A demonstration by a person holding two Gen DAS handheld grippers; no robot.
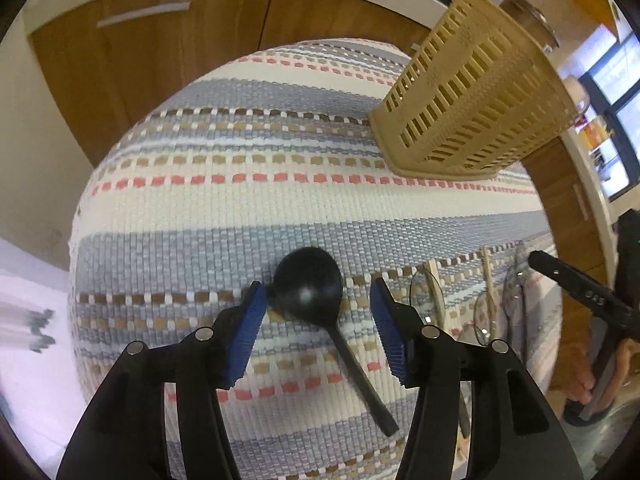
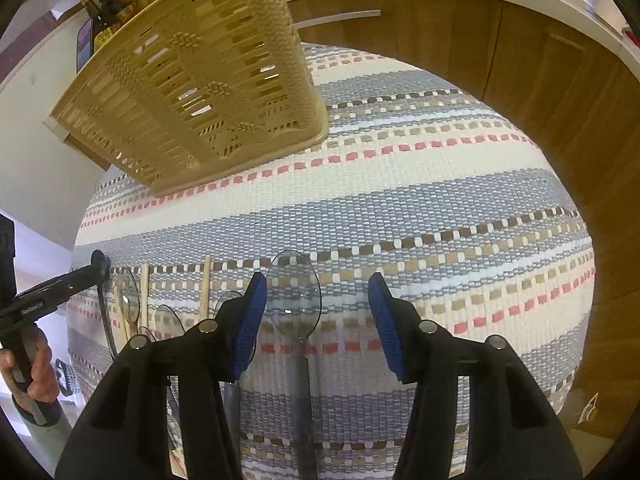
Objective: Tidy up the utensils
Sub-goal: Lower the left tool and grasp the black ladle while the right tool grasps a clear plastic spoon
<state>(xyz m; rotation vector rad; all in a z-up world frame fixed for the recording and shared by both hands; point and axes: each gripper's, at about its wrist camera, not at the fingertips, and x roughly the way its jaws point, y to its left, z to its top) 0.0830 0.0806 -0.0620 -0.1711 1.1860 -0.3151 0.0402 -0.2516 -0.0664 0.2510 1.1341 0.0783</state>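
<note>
A black plastic spoon (image 1: 316, 292) lies on the striped woven mat (image 1: 280, 200), its bowl between the blue pads of my open left gripper (image 1: 318, 312) and its handle running back to the right. A clear plastic spoon (image 2: 294, 296) lies on the mat between the pads of my open right gripper (image 2: 318, 312). More clear spoons (image 2: 120, 300) and wooden chopsticks (image 2: 205, 288) lie to its left. They also show in the left wrist view (image 1: 432, 296). A beige slotted basket (image 1: 480, 92) stands at the mat's far side; it also shows in the right wrist view (image 2: 192, 76).
Wooden cabinet doors (image 1: 160, 60) rise behind the mat. Bottles (image 2: 108, 8) stand behind the basket. The other hand-held gripper shows at the right of the left wrist view (image 1: 580, 292) and at the left of the right wrist view (image 2: 48, 296).
</note>
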